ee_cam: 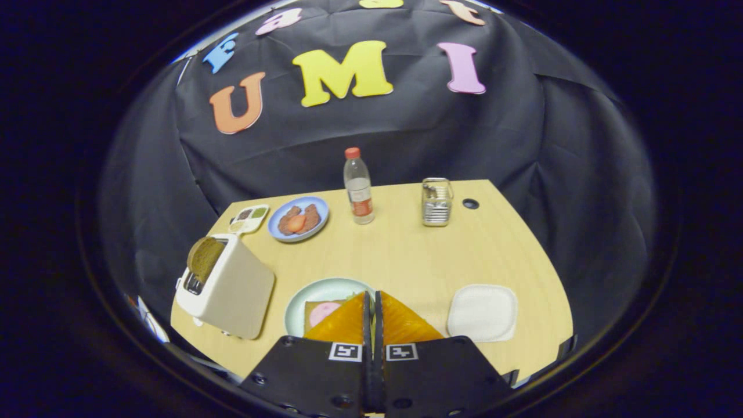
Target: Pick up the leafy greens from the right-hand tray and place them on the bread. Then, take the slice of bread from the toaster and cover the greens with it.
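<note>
My gripper [372, 302] hangs over the near part of the wooden table [406, 255]. Its two orange fingers [345, 325] are pressed together, and I see nothing between them. Just under and left of the fingertips, a pale green plate [325, 288] holds a slice of bread [311, 309] topped with a pink round slice [323, 313]. Right of the fingers lies the white right-hand tray [482, 312], its surface plain white. Left of the plate stands a cream toaster [227, 287] with a brown bread slice [204, 258] sticking up from its slot.
Along the far side of the table stand a blue plate [298, 219] with brown slices and an orange-red piece, a small divided sauce tray [249, 218], a clear bottle [359, 187] with a red cap and a metal container [436, 201]. Black cloth walls surround the table.
</note>
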### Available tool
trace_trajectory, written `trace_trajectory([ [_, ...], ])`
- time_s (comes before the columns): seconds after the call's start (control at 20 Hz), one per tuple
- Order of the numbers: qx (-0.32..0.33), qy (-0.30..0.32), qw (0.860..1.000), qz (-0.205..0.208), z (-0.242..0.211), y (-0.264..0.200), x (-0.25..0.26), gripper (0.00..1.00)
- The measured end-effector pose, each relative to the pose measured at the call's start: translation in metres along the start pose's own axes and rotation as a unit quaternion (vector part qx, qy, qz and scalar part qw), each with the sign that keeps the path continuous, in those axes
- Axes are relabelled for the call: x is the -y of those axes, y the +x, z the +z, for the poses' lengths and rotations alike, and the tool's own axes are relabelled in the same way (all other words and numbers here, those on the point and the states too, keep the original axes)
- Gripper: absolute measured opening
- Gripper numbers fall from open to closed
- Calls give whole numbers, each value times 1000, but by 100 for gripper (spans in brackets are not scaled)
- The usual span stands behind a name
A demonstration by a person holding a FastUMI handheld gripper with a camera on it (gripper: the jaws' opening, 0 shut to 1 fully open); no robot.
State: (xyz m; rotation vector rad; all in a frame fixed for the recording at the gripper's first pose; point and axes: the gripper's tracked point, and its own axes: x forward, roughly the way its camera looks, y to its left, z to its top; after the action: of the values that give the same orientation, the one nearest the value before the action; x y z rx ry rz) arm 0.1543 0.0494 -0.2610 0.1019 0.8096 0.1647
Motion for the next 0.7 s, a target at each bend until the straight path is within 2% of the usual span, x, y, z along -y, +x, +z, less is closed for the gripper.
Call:
trace_trajectory([
  [0.25, -31, 8, 998, 61, -20, 19, -81, 0],
  [0.3, -34, 7, 997, 63, -22, 25, -86, 1],
  [0.45, -45, 18, 997, 56, -27, 54, -94, 1],
  [0.7, -59, 37, 998, 9, -30, 92, -62, 1],
])
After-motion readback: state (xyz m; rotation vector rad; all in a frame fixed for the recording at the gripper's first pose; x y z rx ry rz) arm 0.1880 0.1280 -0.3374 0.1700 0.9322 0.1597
